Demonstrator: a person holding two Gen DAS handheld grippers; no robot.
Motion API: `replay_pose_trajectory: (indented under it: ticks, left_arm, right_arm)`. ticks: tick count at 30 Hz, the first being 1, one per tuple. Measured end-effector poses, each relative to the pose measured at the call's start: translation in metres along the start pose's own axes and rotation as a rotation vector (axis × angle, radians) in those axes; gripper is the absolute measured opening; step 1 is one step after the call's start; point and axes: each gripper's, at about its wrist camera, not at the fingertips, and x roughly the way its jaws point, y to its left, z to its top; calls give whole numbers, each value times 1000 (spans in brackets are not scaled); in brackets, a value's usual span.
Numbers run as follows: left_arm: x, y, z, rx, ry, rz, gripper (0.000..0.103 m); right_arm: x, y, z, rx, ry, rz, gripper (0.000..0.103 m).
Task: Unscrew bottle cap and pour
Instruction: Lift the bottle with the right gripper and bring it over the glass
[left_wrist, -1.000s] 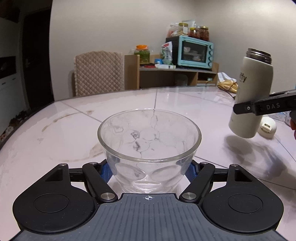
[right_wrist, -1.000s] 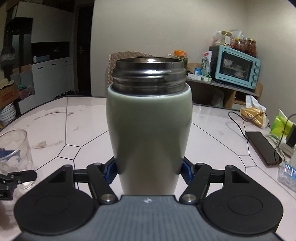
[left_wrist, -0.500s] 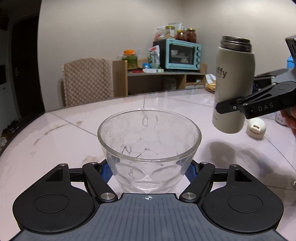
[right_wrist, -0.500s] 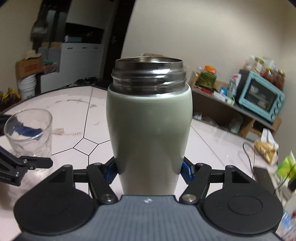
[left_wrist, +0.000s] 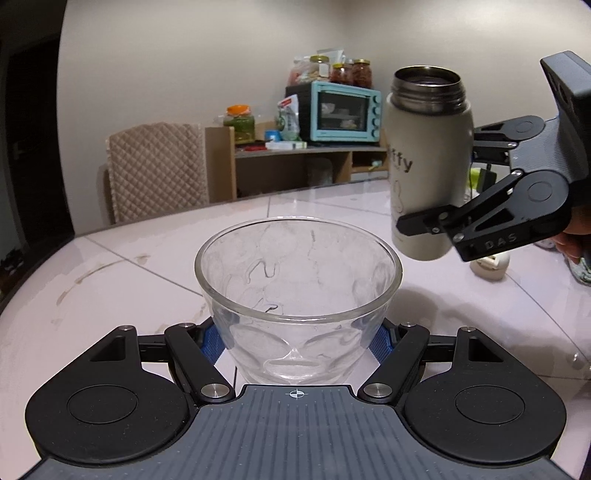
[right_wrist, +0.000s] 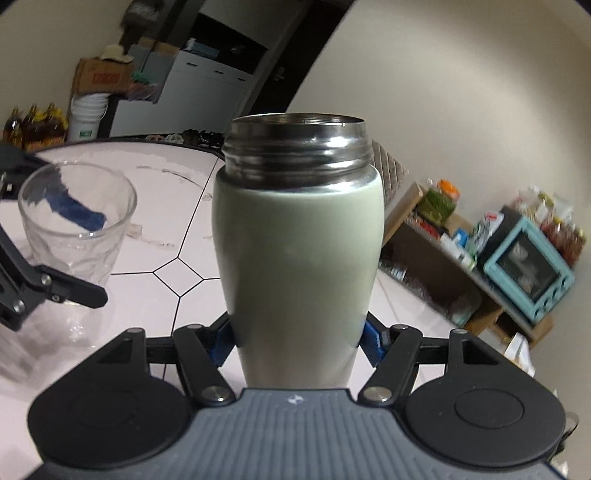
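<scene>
My left gripper (left_wrist: 297, 341) is shut on an empty clear glass (left_wrist: 297, 280) that rests on the white table (left_wrist: 122, 280). My right gripper (right_wrist: 297, 341) is shut on a pale green flask (right_wrist: 297, 258) with a bare steel threaded mouth and no cap. In the left wrist view the flask (left_wrist: 428, 162) hangs in the air to the upper right of the glass, leaning slightly toward it, held by the right gripper (left_wrist: 436, 221). In the right wrist view the glass (right_wrist: 74, 221) stands at the left, with the left gripper's blue pad seen through it. A white cap (left_wrist: 489, 264) lies on the table behind the flask.
A padded chair (left_wrist: 155, 166) stands at the table's far side. Behind it a wooden shelf (left_wrist: 295, 162) carries a teal toaster oven (left_wrist: 343, 112) and jars. A hand (left_wrist: 576, 236) shows at the right edge. In the right wrist view, white cabinets (right_wrist: 199, 96) and boxes stand at the back left.
The flask has moved left toward the glass, risen, and rolled so that its mouth tips toward the glass. The glass has stayed in the left gripper's grip.
</scene>
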Motion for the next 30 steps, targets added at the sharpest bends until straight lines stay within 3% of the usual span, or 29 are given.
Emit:
replay_pose_trajectory:
  ticks: [19, 30]
  left_arm:
    - [-13, 4, 4, 4, -13, -44, 78]
    - [-18, 4, 8, 19, -25, -62, 79]
  right_arm:
    - [-5, 51, 6, -335, -83, -63, 70]
    - [1, 66, 3, -490, -84, -115, 69]
